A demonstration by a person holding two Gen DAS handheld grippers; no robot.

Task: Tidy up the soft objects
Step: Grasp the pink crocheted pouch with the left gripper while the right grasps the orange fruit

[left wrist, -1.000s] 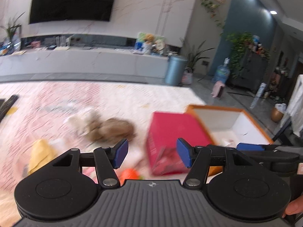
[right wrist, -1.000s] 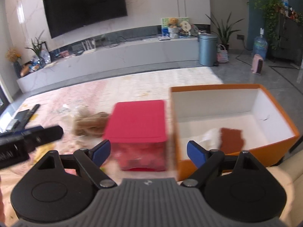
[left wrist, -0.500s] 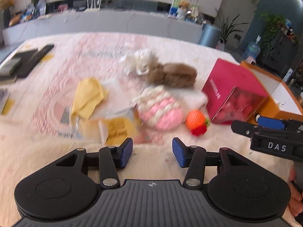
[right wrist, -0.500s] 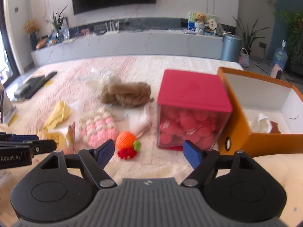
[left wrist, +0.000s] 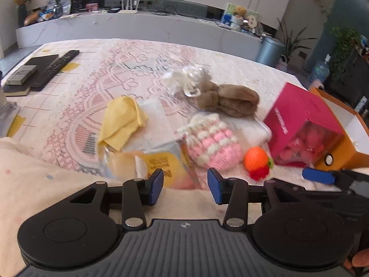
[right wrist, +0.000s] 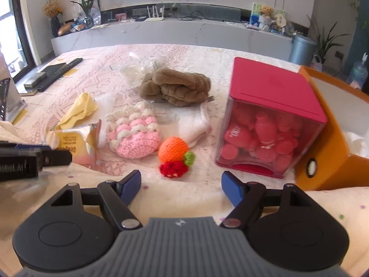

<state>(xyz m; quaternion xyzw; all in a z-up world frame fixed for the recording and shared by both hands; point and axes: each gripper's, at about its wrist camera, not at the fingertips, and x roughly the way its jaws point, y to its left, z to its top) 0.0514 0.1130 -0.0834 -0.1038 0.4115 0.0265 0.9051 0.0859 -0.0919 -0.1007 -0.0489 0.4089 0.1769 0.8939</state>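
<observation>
Soft objects lie on a pink-and-white patterned tabletop [right wrist: 184,55]; places are given relative to the one red-lidded clear cube box of red plush pieces [right wrist: 269,124].

Counted items:
- One orange crocheted ball with a red and green trim [right wrist: 174,153], just left of the box and nearest the camera.
- One pink-and-white crocheted pouch [right wrist: 133,133], further left, just beside the ball.
- One white folded cloth [right wrist: 196,124], between the ball and the box, lying partly under the brown piece.
- One brown plush braided piece [right wrist: 177,86], left of the box and behind the pouch.
- One crumpled clear plastic wrapper [left wrist: 184,80], touching the far end of the brown piece.
- One yellow zigzag-edged cloth [left wrist: 121,121], well to the left.
- One yellow printed wipes packet [right wrist: 73,145], left of the pouch.
- One orange open cardboard box with a white interior [right wrist: 332,124], touching the red box on its right; some white material shows inside.
- One black remote control [left wrist: 61,63], at the far left edge.

Two devices are present. The left hand-held gripper [left wrist: 185,188] has its jaws partly spread, with nothing between them, over the near edge by the packet. The right hand-held gripper [right wrist: 182,188] has its jaws spread wider, empty, with the orange ball just beyond them.
</observation>
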